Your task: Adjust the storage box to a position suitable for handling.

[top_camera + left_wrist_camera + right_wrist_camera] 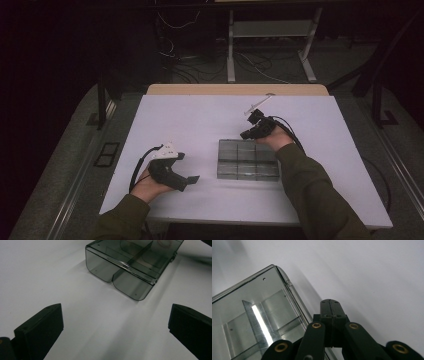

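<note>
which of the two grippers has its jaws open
The left gripper: in its own view its two black jaws stand wide apart over bare table, short of the clear box. The right gripper, at the box's far edge, has its jaws pressed together.

In the left gripper view the top edge cuts off the far half of the clear box (125,267), and a faint reddish ring seen through its lid near that edge is too blurred to tell what it is. The left claw (115,327) has both jaws cropped by the bottom and right edges. In the right gripper view the left and bottom edges cut the box (254,322), and the right claw (332,312) hides its near rim. In the high view the person's right hand (277,137) covers the box's far right corner; whether the compartments hold anything cannot be told.
</note>
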Demonstrator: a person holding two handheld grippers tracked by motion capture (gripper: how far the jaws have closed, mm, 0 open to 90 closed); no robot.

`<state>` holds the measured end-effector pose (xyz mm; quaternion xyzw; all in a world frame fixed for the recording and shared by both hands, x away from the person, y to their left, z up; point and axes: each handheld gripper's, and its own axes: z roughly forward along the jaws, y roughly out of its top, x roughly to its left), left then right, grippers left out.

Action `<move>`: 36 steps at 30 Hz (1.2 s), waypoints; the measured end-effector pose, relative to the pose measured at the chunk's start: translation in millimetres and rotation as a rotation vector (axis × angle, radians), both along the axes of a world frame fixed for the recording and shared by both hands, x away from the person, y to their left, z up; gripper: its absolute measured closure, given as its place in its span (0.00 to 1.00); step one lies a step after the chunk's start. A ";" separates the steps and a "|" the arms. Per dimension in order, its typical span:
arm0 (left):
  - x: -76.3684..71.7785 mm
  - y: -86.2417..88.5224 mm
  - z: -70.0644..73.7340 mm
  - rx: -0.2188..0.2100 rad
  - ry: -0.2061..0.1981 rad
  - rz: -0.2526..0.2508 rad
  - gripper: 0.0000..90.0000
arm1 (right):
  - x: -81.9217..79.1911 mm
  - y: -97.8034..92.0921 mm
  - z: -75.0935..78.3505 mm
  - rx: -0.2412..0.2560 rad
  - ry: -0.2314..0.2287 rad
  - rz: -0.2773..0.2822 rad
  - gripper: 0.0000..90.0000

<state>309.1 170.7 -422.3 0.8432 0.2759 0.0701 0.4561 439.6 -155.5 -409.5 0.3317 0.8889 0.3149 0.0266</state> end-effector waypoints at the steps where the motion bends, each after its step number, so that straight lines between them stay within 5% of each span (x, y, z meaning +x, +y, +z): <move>1: 0.0 0.0 0.0 0.000 0.000 0.001 0.00 | -3.2 0.6 0.0 0.001 0.000 0.006 0.99; 32: -0.3 -0.9 -0.7 0.004 0.000 -0.004 0.00 | -49.9 7.0 1.2 -0.016 -0.014 0.071 0.99; 36: -0.3 -0.2 -0.9 0.004 0.003 0.000 0.00 | -51.7 -2.7 7.7 0.035 -0.060 0.050 0.99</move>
